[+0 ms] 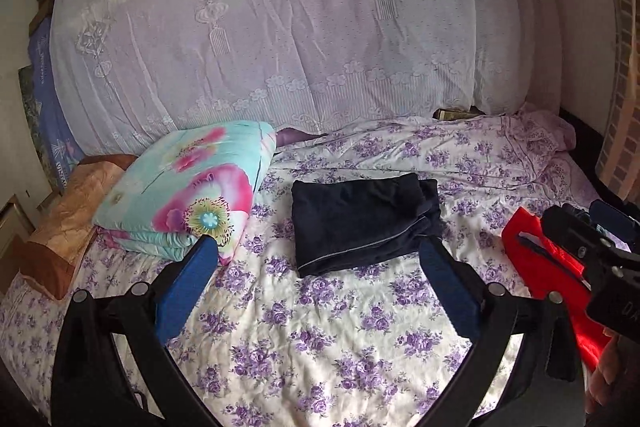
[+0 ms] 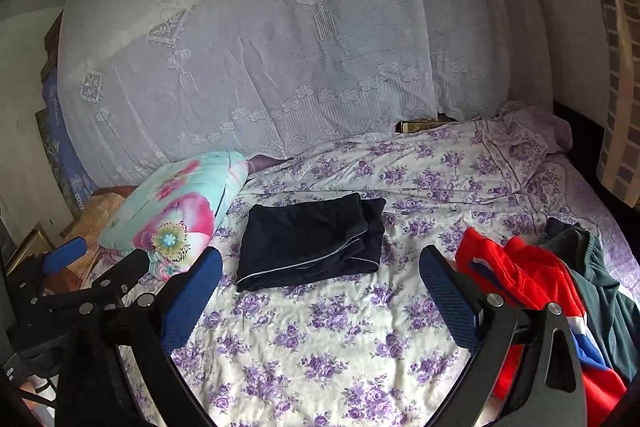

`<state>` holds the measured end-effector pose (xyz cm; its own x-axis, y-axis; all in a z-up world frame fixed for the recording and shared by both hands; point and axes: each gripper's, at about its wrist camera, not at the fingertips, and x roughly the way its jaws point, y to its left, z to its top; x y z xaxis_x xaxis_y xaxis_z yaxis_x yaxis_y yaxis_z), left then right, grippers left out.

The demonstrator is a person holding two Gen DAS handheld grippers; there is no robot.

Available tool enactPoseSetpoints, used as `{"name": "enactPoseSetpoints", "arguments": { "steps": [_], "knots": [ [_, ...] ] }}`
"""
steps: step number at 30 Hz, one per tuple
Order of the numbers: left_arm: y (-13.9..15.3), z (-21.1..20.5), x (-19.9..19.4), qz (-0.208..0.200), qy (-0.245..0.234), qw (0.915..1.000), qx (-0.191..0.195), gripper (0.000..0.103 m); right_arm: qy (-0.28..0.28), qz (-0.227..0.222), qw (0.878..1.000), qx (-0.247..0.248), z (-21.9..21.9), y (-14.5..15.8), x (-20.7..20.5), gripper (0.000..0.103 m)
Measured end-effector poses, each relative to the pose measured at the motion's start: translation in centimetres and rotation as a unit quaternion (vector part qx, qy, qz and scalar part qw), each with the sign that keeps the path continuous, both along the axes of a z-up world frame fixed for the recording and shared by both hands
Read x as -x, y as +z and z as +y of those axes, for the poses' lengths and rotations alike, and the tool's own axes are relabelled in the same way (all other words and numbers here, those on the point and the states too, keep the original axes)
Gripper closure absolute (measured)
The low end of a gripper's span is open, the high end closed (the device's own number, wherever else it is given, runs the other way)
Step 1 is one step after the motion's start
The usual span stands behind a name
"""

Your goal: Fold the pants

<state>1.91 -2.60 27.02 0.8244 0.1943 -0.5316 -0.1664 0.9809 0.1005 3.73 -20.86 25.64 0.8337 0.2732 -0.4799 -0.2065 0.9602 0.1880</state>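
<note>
The dark navy pants (image 1: 364, 223) (image 2: 308, 243) lie folded into a flat rectangle on the flowered bed sheet (image 1: 320, 347), a thin pale stripe showing along one edge. My left gripper (image 1: 319, 247) hovers just short of their near edge, open and holding nothing. My right gripper (image 2: 320, 263) is level with it on the right, also open and holding nothing, a little short of the pants. Each gripper shows at the edge of the other's view: the right gripper (image 1: 588, 223) over red cloth, the left gripper (image 2: 100, 259) by the quilt.
A folded turquoise and pink flower quilt (image 1: 188, 195) sits left of the pants, beside a brown pillow (image 1: 68, 223). A red garment (image 2: 520, 279) and a dark green one (image 2: 600, 267) lie heaped at the right. A white lace curtain (image 1: 280, 47) hangs behind the bed.
</note>
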Motion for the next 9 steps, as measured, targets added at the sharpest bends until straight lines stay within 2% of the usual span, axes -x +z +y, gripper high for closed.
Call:
{"name": "enactPoseSetpoints", "arguments": {
  "steps": [9],
  "knots": [
    [0.58,0.00,0.33,0.008,-0.003,0.9998,0.017,0.005,0.007,-0.015,1.000,0.006,0.29,1.03,0.99,0.004]
  ]
}}
